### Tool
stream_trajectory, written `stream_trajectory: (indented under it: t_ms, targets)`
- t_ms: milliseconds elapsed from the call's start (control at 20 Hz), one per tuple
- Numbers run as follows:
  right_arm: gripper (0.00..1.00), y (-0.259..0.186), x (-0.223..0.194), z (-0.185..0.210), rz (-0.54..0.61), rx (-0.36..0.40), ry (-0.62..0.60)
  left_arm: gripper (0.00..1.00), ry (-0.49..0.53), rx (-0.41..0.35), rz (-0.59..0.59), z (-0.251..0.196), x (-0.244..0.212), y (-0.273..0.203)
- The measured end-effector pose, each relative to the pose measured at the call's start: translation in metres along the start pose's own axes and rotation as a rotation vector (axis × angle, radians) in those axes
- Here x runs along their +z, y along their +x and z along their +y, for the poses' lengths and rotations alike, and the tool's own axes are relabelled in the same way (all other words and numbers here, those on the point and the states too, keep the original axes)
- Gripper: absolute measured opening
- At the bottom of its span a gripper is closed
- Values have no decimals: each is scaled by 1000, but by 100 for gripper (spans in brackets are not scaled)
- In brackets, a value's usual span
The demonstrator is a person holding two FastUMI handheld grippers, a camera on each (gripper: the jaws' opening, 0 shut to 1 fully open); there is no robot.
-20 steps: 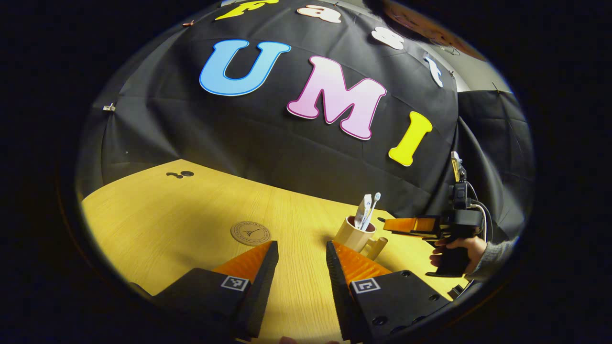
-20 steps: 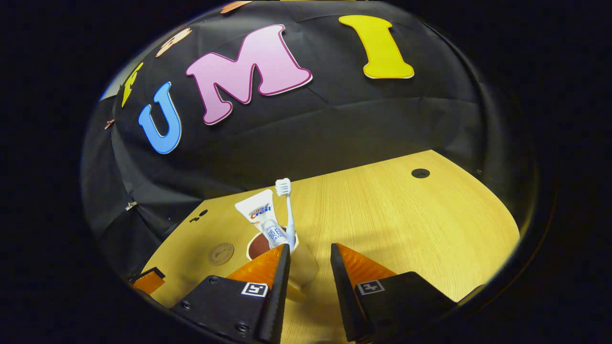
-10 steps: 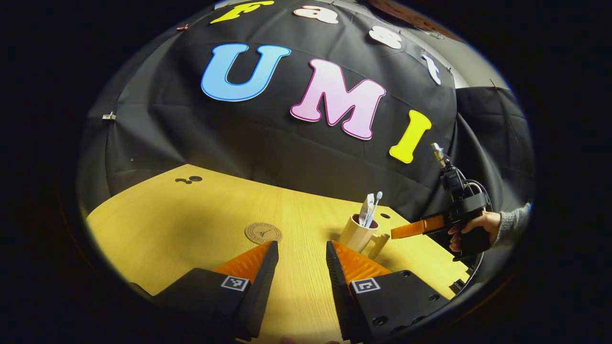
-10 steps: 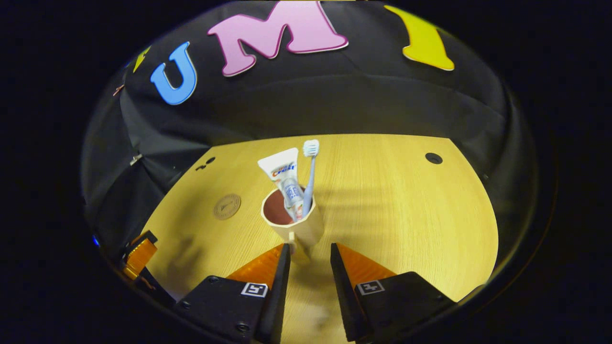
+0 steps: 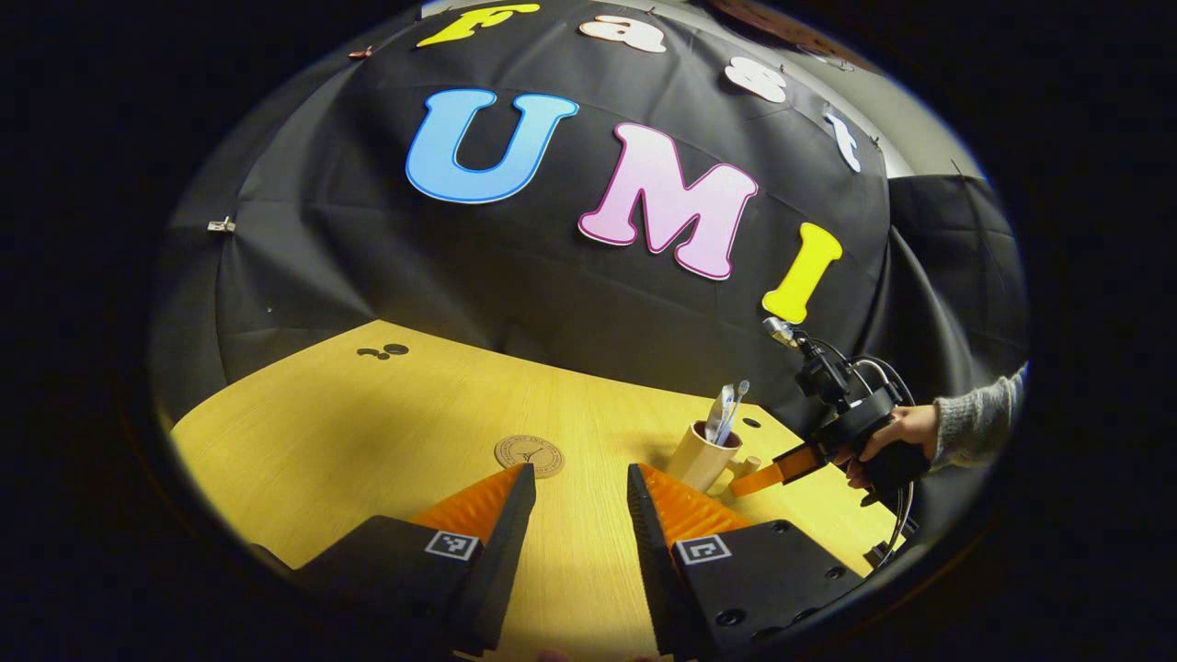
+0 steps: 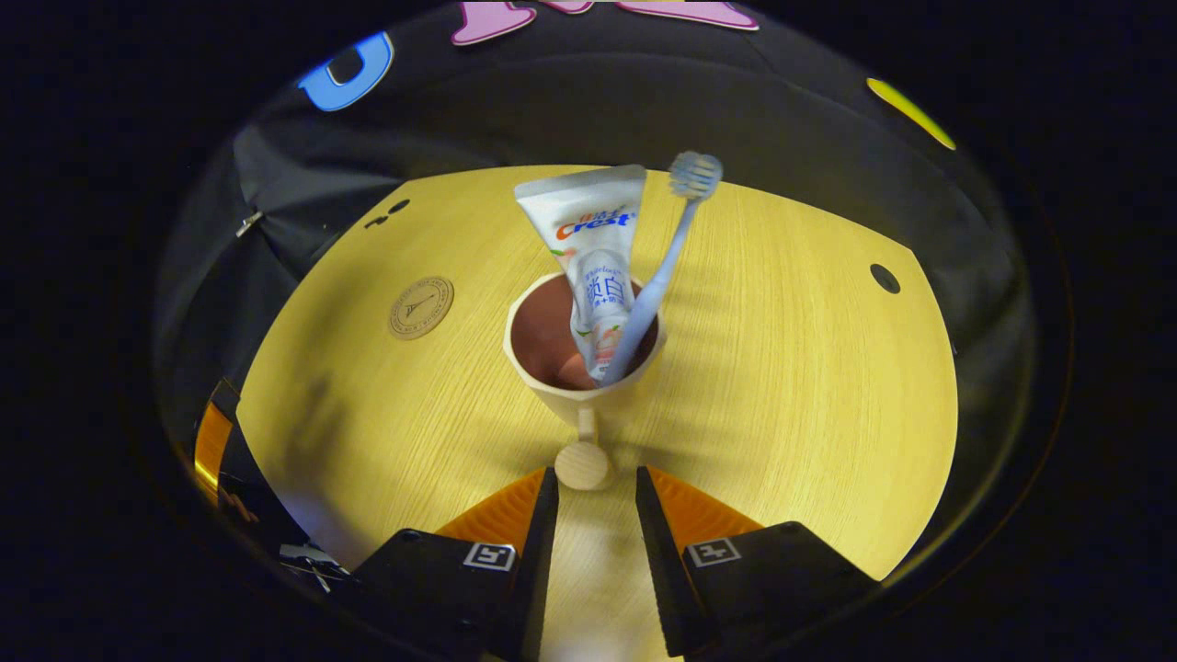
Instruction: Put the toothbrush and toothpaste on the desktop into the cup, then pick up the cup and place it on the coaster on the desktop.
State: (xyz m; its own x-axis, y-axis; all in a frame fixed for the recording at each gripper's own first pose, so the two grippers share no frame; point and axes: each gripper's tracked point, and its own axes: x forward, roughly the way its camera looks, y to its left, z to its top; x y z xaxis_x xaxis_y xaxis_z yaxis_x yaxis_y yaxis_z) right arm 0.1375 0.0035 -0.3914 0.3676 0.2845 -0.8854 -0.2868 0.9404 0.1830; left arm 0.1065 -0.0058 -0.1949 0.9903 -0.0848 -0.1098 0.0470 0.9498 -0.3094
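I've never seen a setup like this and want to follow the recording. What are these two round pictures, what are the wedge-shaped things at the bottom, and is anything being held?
Each picture comes from a fisheye camera riding on a handheld two-finger gripper; the wedges are that gripper's own fingers. In the left gripper view, the left gripper hangs open over the wooden desktop, holding nothing, and a hand holds the other gripper farther off. In the right gripper view, the right gripper is open, fingers either side of the cup handle, not gripping. The toothpaste and toothbrush stand in the cup. The round coaster lies apart, bare.
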Motion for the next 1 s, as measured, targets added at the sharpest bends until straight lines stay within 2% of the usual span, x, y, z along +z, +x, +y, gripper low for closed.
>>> stream_trajectory:
  t_ms: [400,500,600,700,750,800,1000]
  targets:
    - [52,26,14,1,90,-36,-34,63,-21,34,12,16,-3,-6]
    - [52,28,14,-5,104,-65,-30,64,-24,39,15,19,-4,-6]
    - [31,26,14,-5,108,-69,-19,64,-26,40,15,21,-3,-5]
    - [29,28,12,-6,95,-67,-39,64,-25,40,15,23,-2,-5]
    - [22,27,12,-6,92,-68,-43,63,-24,41,14,23,-2,-4]
    - [27,26,14,-5,86,-64,-42,63,-24,40,14,24,-2,-4]
    - [25,21,35,10,7,-44,-31,63,-26,37,17,27,-1,-5]
